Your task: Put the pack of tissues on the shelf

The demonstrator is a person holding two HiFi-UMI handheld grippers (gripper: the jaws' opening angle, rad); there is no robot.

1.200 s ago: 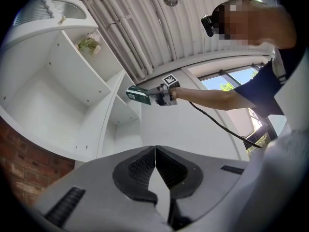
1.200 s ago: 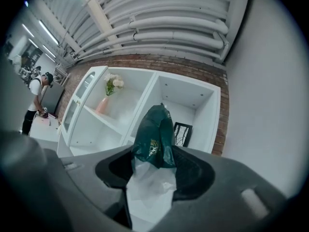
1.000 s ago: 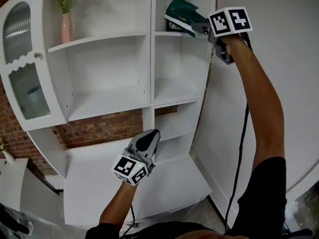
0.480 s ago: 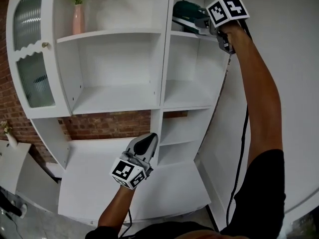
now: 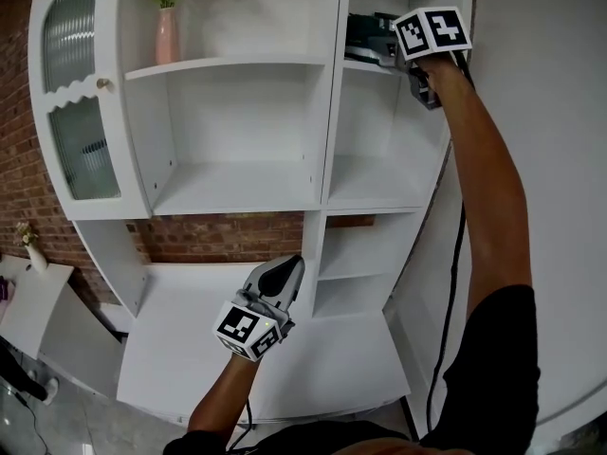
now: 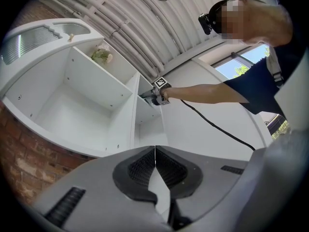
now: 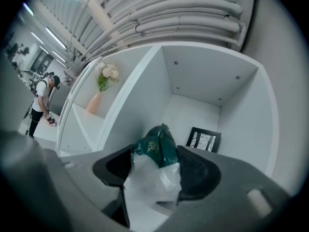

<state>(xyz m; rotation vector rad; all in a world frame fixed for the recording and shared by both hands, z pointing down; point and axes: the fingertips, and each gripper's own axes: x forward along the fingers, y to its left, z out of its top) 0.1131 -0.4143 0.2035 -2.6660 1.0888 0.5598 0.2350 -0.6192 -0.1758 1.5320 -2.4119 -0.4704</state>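
Note:
The pack of tissues point(image 5: 363, 30), green and white plastic, lies on the top right shelf point(image 5: 368, 65) of the white unit. In the right gripper view the pack point(image 7: 157, 148) stands between the two jaws. My right gripper point(image 5: 378, 49) reaches into that compartment at arm's length; its jaws point(image 7: 154, 177) are opening, and a dark gap shows beside the left pad. My left gripper point(image 5: 283, 273) hangs low in front of the unit's counter, shut and empty, its pads point(image 6: 155, 154) meeting.
A small framed picture point(image 7: 204, 139) leans at the back of the compartment. A pink vase with flowers point(image 5: 167, 32) stands on the top left shelf. A glazed cabinet door point(image 5: 81, 102) hangs open at left. A black cable point(image 5: 453, 282) trails from my right arm. A person point(image 7: 41, 100) stands far off.
The pack has gone deeper onto the top right shelf with my right gripper. The head view has swung left. My left gripper has stayed put.

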